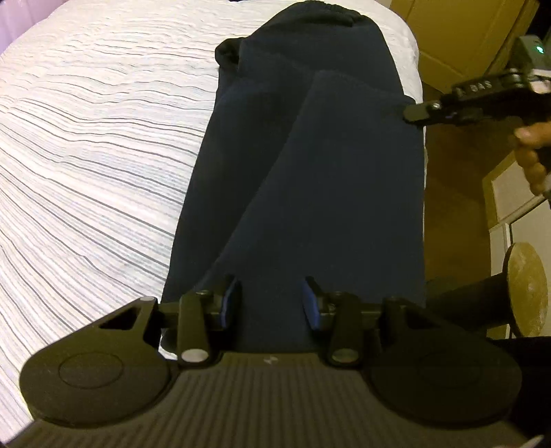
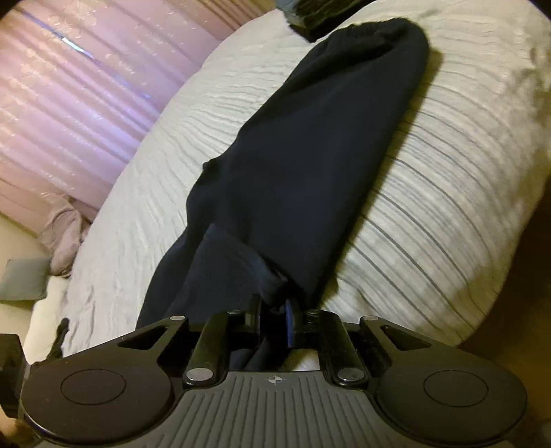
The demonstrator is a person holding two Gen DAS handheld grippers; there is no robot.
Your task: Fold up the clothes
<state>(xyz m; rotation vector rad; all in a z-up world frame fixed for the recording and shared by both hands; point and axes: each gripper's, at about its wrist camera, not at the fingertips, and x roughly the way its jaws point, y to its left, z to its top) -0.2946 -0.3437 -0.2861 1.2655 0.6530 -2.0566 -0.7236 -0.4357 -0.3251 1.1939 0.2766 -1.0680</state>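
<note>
A dark navy garment [image 1: 303, 172] with an elastic waistband at its far end lies lengthwise on the white striped bedspread [image 1: 86, 155], close to the bed's right edge. One layer is folded diagonally over the other. My left gripper [image 1: 272, 299] hovers open over the garment's near end, its blue pads [image 1: 229, 303] apart. At the garment's right edge, a hand [image 1: 530, 155] holds my right gripper [image 1: 413, 113]. In the right wrist view the right gripper [image 2: 273, 312] is shut on a bunched fold of the navy garment [image 2: 310, 144].
Pink curtains [image 2: 69, 103] hang beyond the bed's far side, with a grey cushion [image 2: 24, 282] on the floor. A dark folded stack [image 2: 316, 17] sits at the head of the bed. Wooden furniture [image 1: 465, 34] and a round tan disc [image 1: 525, 289] stand right of the bed.
</note>
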